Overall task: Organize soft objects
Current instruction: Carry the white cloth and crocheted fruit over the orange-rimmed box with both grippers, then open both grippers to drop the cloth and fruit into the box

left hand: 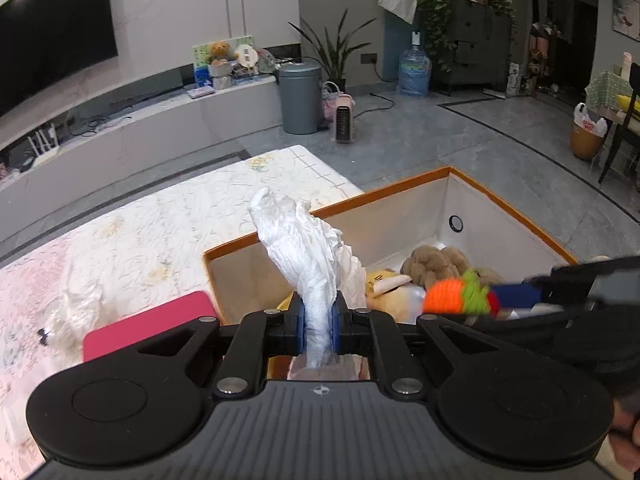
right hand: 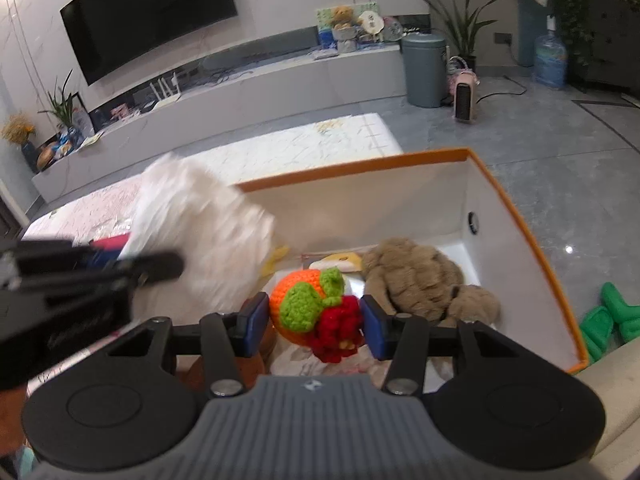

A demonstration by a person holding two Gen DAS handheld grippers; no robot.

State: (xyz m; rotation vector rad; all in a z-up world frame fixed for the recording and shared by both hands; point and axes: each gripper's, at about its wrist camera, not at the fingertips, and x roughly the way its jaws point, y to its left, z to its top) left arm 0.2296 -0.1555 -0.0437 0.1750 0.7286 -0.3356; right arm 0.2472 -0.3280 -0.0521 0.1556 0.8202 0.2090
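Note:
My left gripper (left hand: pixel 319 322) is shut on a crumpled white cloth (left hand: pixel 308 248) and holds it upright over the near left corner of an orange-rimmed white box (left hand: pixel 516 208). The cloth shows blurred in the right wrist view (right hand: pixel 200 232). My right gripper (right hand: pixel 316 320) is shut on a crocheted orange, green and red toy (right hand: pixel 312 308) above the box (right hand: pixel 520 216); the toy also shows in the left wrist view (left hand: pixel 460 294). A brown plush (right hand: pixel 420 280) and a yellow plush (left hand: pixel 384 284) lie inside the box.
A pink flat object (left hand: pixel 148 324) lies on the pale patterned table cover (left hand: pixel 160 216) left of the box. A clear plastic wrapper (left hand: pixel 80 300) lies further left. A green object (right hand: pixel 608 320) is on the floor right of the box.

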